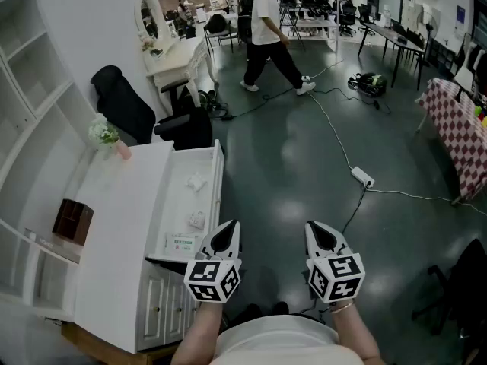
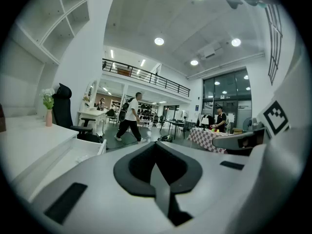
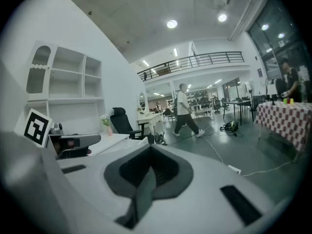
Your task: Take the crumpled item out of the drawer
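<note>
An open white drawer (image 1: 214, 175) juts from the white cabinet at the left of the head view. A small white crumpled item (image 1: 196, 181) lies near the drawer's middle. Closer to me in the drawer are a small white object (image 1: 196, 220) and a flat printed packet (image 1: 181, 243). My left gripper (image 1: 227, 234) hovers just right of the drawer's near corner, shut and empty. My right gripper (image 1: 320, 235) floats beside it over the floor, also shut with nothing in it. In the left gripper view the jaws (image 2: 156, 165) meet, and the drawer (image 2: 73, 152) shows at lower left.
A flower vase (image 1: 106, 137) and a brown box (image 1: 73, 220) stand on the cabinet top. A black office chair (image 1: 144, 112) is behind the drawer. A person (image 1: 266, 29) walks across the far floor. A power strip (image 1: 362, 177) with cables lies ahead, a checked table (image 1: 456, 128) at right.
</note>
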The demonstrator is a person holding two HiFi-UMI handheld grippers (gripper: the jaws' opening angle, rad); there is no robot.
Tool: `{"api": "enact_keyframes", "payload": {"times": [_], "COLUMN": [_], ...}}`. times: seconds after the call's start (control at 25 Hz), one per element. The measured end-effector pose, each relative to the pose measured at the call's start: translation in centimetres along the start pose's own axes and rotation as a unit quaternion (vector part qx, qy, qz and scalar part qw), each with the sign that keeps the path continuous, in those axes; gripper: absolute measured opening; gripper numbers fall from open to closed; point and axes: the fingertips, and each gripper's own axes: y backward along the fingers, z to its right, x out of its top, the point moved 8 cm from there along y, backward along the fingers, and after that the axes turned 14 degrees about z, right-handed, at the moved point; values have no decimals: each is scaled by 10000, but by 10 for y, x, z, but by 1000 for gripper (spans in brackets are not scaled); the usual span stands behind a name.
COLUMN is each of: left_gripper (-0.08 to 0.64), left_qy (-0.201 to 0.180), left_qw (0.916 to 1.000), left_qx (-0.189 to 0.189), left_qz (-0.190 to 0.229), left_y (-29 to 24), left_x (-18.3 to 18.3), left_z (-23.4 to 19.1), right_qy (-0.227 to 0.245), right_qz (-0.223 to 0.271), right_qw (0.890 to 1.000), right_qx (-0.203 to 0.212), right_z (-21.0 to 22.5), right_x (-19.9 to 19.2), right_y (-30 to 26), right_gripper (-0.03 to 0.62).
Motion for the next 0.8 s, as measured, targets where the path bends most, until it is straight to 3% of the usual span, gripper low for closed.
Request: {"api": "enact_keyframes", "payload": {"times": [0.28, 0.44, 0.8], "left_gripper": [-6, -5, 101], "left_qy": [24, 27, -14], "left_qw": [10000, 9999, 9996], "left_qx": [26, 128, 251], "left_qz": [-76, -106, -123], "left_y": [-2, -3, -5], "left_x": [-8, -9, -12], "left_z": [6, 4, 5], "right_qy": [-498, -529, -626], "right_qz": [23, 14, -3], "right_qw": [9985, 9982, 9975], "right_qx": [-212, -267, -331], "right_z": [12, 17, 28], "right_x": [-8, -11, -13], "right_y": [5, 3, 6], "right_gripper": [2, 2, 2]}}
